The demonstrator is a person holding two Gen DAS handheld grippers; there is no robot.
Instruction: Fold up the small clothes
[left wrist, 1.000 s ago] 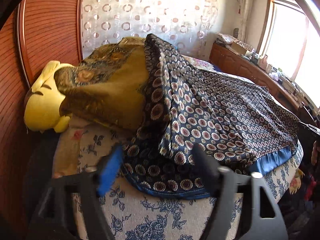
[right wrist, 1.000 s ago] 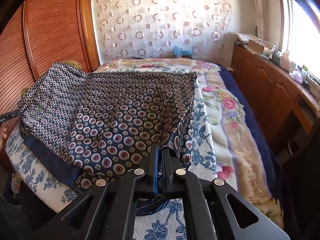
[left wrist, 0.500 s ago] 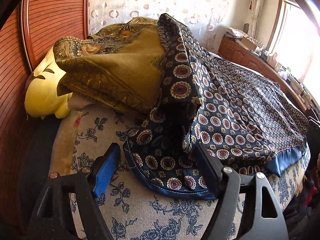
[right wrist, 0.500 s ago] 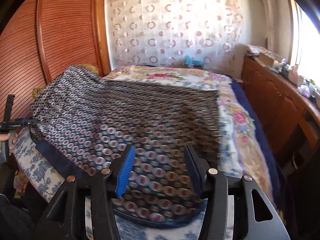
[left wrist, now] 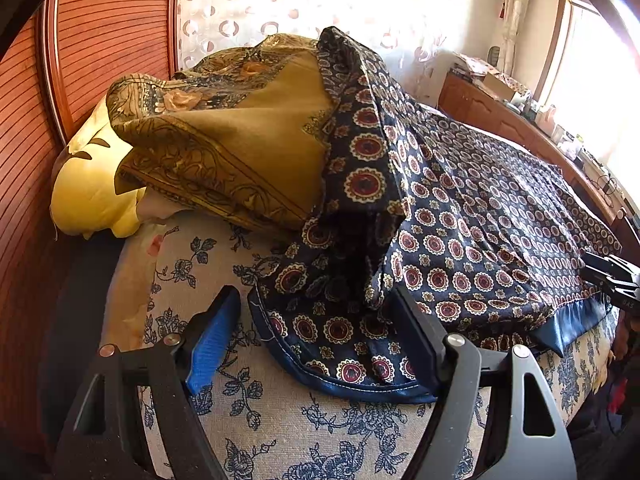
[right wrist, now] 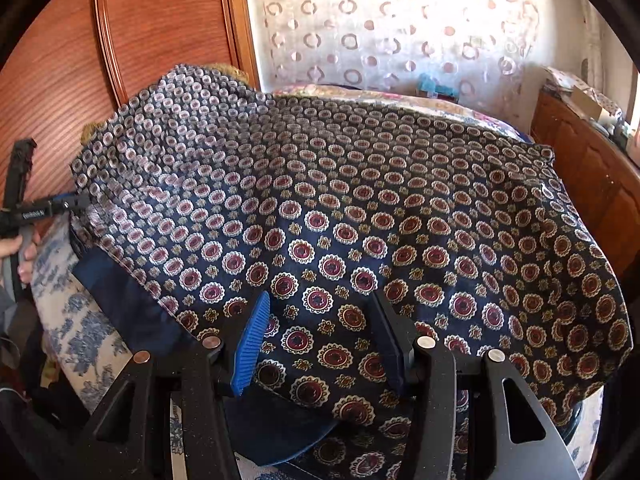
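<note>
A navy cloth with red and cream medallions [left wrist: 472,224] lies spread over the bed, its blue-edged corner near me; it fills the right wrist view [right wrist: 340,216]. My left gripper [left wrist: 316,332] is open, with the cloth's near corner lying between its fingers. My right gripper [right wrist: 320,336] is open just above the cloth's near edge, holding nothing. The left gripper also shows at the left edge of the right wrist view [right wrist: 60,204]. The right gripper's tip shows at the right edge of the left wrist view [left wrist: 608,276].
A mustard patterned cloth [left wrist: 224,140] lies heaped over a yellow pillow [left wrist: 88,196] at the bed's left, partly under the navy cloth. The bed has a blue floral sheet [left wrist: 280,432]. A wooden wardrobe [right wrist: 132,40] stands at left, a wooden dresser [right wrist: 592,160] at right.
My right gripper was shut on the cloth's edge, then opened and let it go; the cloth now lies spread further right. My left gripper stayed open and moved closer to the cloth's corner.
</note>
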